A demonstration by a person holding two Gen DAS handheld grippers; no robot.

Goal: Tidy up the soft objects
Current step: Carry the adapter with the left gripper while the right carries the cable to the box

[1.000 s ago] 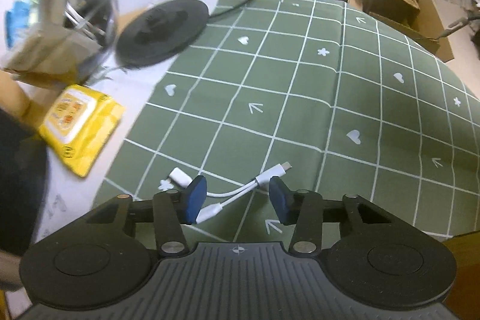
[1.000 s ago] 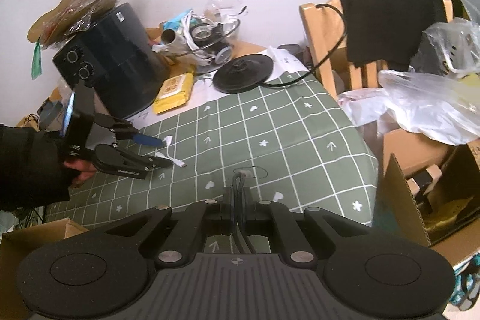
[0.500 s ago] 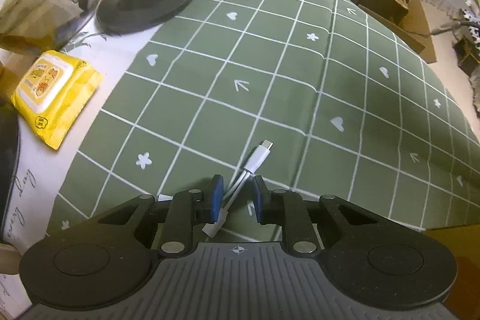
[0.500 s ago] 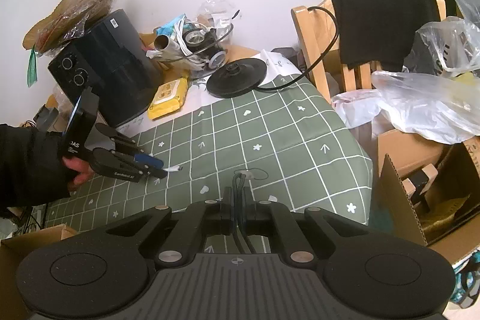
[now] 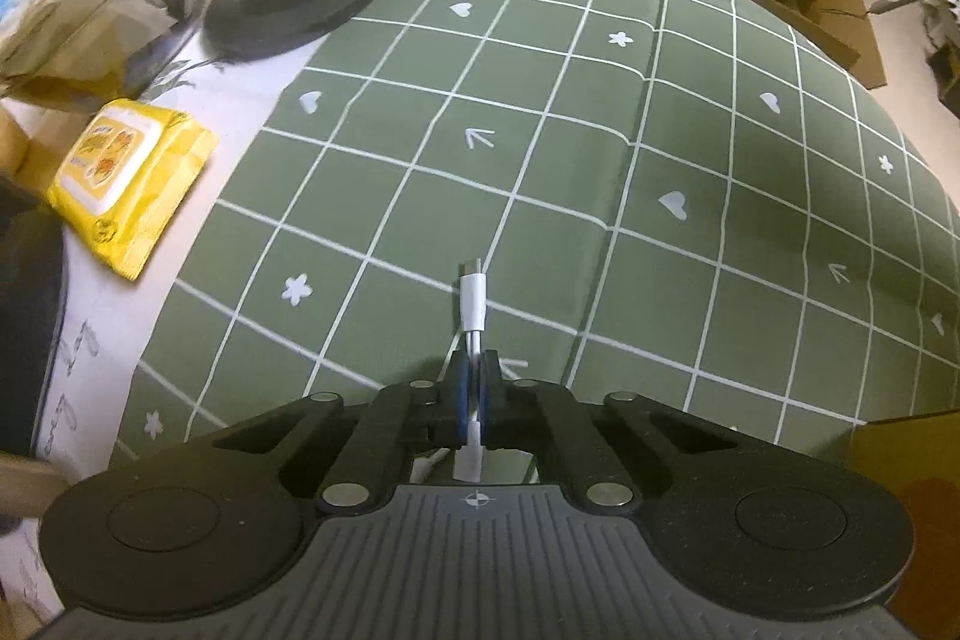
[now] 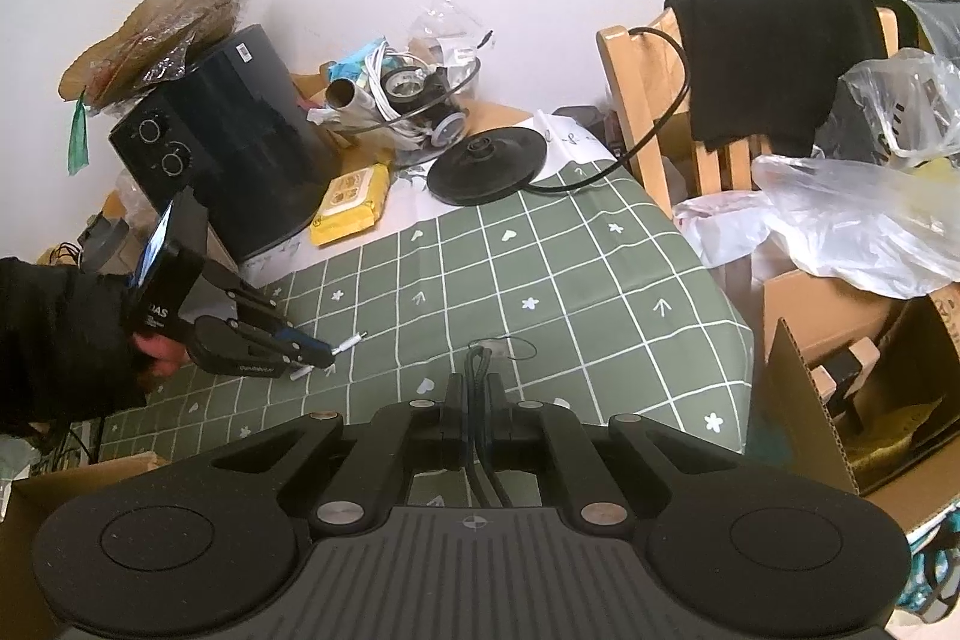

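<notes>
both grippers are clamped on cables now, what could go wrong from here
1. The left gripper pinches the white adapter cable on its thin wires, not the plug; a quick lift could let it slip, or drag the loose branch lying under the fingers.
2. The right gripper holds a thin black cable whose loop lies on the green tablecloth; pulling could snag it.
3. A hard tug could strain the thin wires.

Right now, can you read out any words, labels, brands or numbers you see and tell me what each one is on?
"DAS": white letters on the black body of the left tongs, right wrist view; the start may be hidden.
Small white print on that tool's lower arm: too small to read.
Yellow wipes pack: printed label, blurred, unreadable.
Black appliance: small white sticker, unreadable.
Green tablecloth: only hearts, flowers and arrows, no words.
</notes>
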